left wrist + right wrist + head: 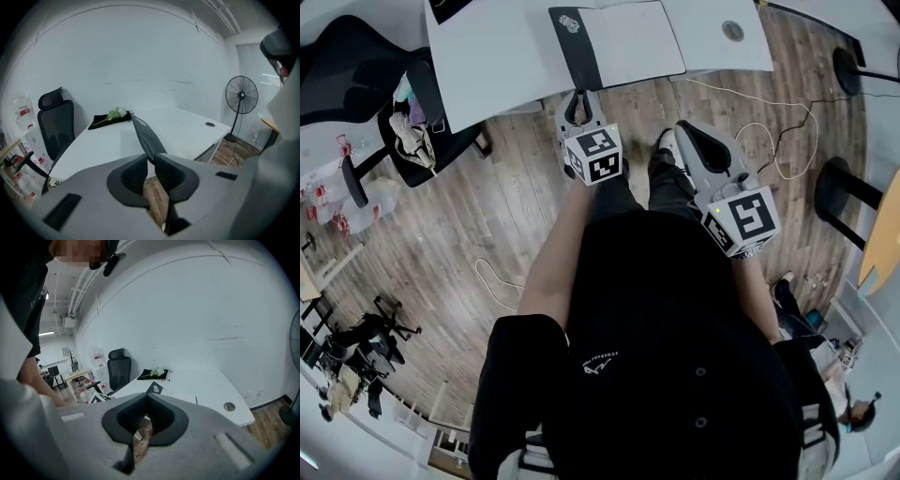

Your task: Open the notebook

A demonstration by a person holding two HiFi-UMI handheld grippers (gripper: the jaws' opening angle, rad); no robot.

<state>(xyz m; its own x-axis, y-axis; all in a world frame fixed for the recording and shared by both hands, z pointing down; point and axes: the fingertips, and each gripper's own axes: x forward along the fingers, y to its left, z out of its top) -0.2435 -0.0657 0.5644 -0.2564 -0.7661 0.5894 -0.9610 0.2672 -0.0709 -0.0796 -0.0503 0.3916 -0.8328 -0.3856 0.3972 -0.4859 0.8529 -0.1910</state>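
Nearest the head camera is the operator's black garment (pixel 675 356), with both arms extended forward over the brown wood-plank floor (pixel 487 206). The right gripper (pixel 146 396) is held short of the desk over the floor. Its ribbed black pads (pixel 161 416) are pressed together at the tips, with nothing between them. The left gripper (pixel 151 157) is further forward, at the desk's near edge. Its jaws stand slightly apart, and floor planks show through the gap. The near end of the notebook's black cover (pixel 143 133) sits at the jaw tips; contact with the pads appears to be absent, but the view is not conclusive. The thin rectangular notebook with white pages (pixel 628 42) lies spread on the white flat-topped desk (pixel 506 56) near its front edge. The black cover is on the left and a white page faces up on the right. A round grey cable port (pixel 732 30) is set in the desk to the right of the notebook. At the far end of the desk, a flat black cloth (pixel 101 122) carries a green leafy sprig (pixel 115 113). A black mesh office chair (pixel 56 122) stands at the left of the desk, and a black pedestal fan (pixel 241 96) stands at the right, near the white wall (pixel 140 56).
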